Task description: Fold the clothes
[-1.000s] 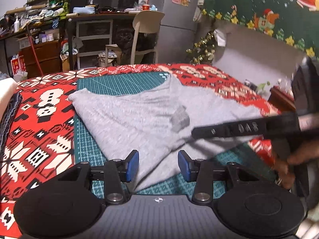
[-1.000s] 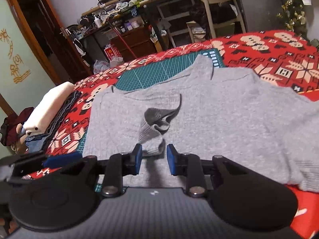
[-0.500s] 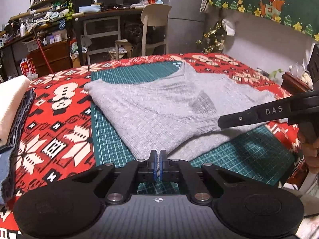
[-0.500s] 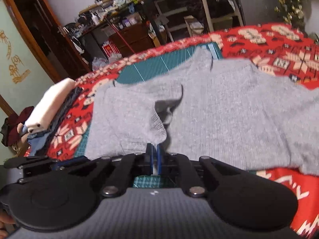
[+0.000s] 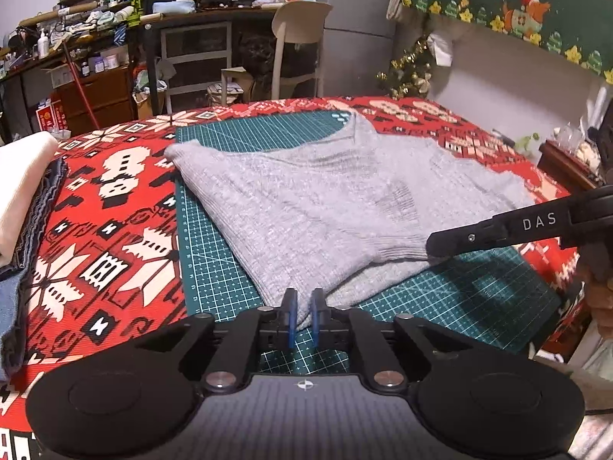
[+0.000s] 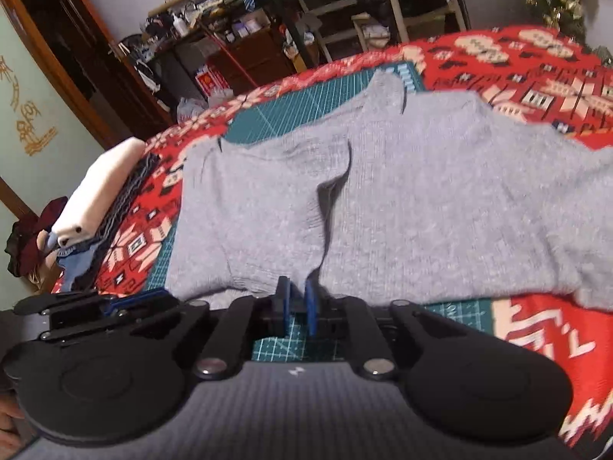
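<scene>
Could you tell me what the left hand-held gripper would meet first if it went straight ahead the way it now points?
The left hand-held gripper is shut on the near hem of the grey sweater, so it would probably push into that knit lying on the green cutting mat.

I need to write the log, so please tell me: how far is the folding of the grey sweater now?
Done: one sleeve lies folded across the grey sweater, which is spread on the green cutting mat. In hand: the left gripper and right gripper each pinch its near hem. Left: the body remains unfolded, and it has not joined the folded pile.
</scene>
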The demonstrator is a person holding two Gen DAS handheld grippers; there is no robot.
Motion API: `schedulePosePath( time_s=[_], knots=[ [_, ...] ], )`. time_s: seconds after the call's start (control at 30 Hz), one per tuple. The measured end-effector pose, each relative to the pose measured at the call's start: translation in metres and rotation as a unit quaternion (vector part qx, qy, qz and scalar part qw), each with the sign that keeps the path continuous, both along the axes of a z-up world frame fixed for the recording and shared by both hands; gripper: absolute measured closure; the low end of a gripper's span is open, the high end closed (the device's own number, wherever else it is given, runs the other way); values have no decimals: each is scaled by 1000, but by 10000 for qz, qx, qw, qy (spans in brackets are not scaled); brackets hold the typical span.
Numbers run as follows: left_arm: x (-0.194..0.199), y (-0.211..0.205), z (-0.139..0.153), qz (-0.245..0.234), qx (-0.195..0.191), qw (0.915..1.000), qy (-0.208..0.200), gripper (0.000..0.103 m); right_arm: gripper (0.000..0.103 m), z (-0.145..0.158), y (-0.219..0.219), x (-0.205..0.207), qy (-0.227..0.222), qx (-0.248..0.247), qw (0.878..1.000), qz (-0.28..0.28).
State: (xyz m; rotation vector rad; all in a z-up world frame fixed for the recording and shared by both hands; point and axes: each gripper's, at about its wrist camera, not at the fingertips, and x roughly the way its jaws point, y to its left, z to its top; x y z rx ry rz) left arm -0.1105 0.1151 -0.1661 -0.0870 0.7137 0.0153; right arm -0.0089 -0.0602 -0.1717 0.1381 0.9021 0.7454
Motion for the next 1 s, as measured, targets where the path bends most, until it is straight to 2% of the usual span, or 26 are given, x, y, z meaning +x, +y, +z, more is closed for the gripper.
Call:
schedulePosePath(
  time_s=[0.03,0.1,0.3,0.43,0.73,0.77,0.8,1.0],
  knots=[
    [-1,1,1,17,-39,10000,-3,93,90,3,-3,0,-40,6,10000,-17],
    [-3,6,4,98,-193,9998,-25,91,78,9,-9,4,-127,45,9999,-76],
    [5,30,15,446,-689,9964,-228,91,78,25,-7,41,-650,-57,9976,-221],
    [23,45,18,582,-990,9930,-268,91,78,21,14,74,-803,-216,9965,-75],
    [57,59,8,617,-1055,9925,-86,91,76,-2,55,113,-767,-316,9963,228],
    [59,60,7,617,-1062,9924,-69,91,81,-3,58,113,-766,-329,9962,266],
    [61,61,6,604,-1067,9924,-64,91,96,-4,60,113,-782,-341,9959,291],
    [67,57,-1,516,-859,9950,23,90,99,10,52,106,-1218,-326,9919,-154]
  ],
)
